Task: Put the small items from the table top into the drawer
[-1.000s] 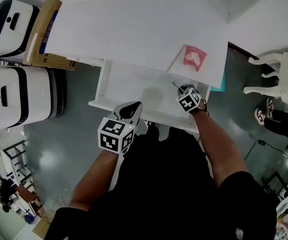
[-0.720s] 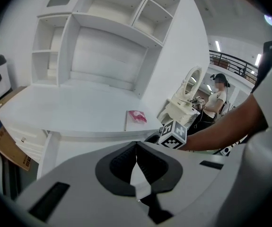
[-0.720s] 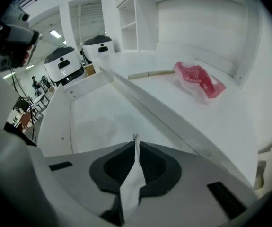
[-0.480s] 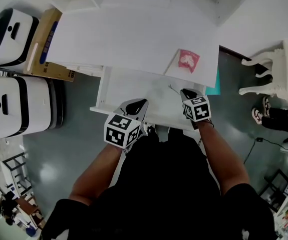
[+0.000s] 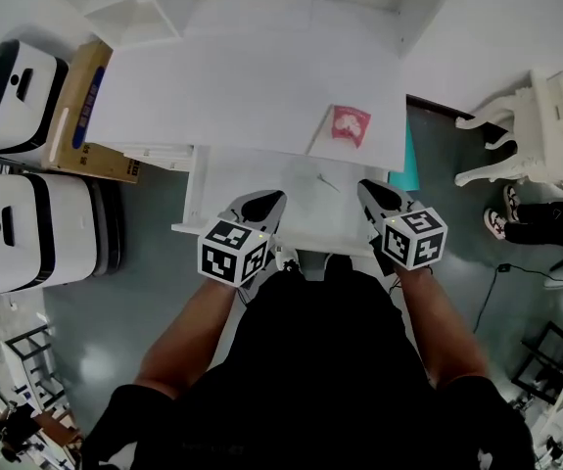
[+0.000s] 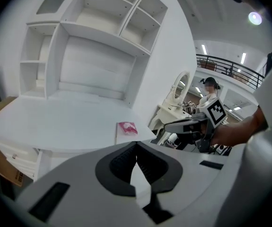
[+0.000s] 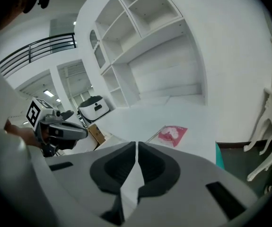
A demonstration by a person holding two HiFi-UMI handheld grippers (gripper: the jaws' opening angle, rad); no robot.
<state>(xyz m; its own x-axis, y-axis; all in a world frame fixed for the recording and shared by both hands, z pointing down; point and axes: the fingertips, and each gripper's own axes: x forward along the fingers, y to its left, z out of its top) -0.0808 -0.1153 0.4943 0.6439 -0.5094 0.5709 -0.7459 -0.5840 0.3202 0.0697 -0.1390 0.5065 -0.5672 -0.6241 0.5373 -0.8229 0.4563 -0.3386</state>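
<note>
Pink packet (image 5: 350, 122) on white table (image 5: 242, 76), drawer (image 5: 252, 176) open. Left gripper (image 5: 265, 204) and right gripper (image 5: 372, 191): fingers together, empty. Likely between picks; next, right opens, reaches for packet.

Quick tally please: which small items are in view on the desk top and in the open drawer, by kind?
Pink packet, on the desk top: 1
Thin dark item, too small to identify, in the open drawer: 1
Total: 2
</note>
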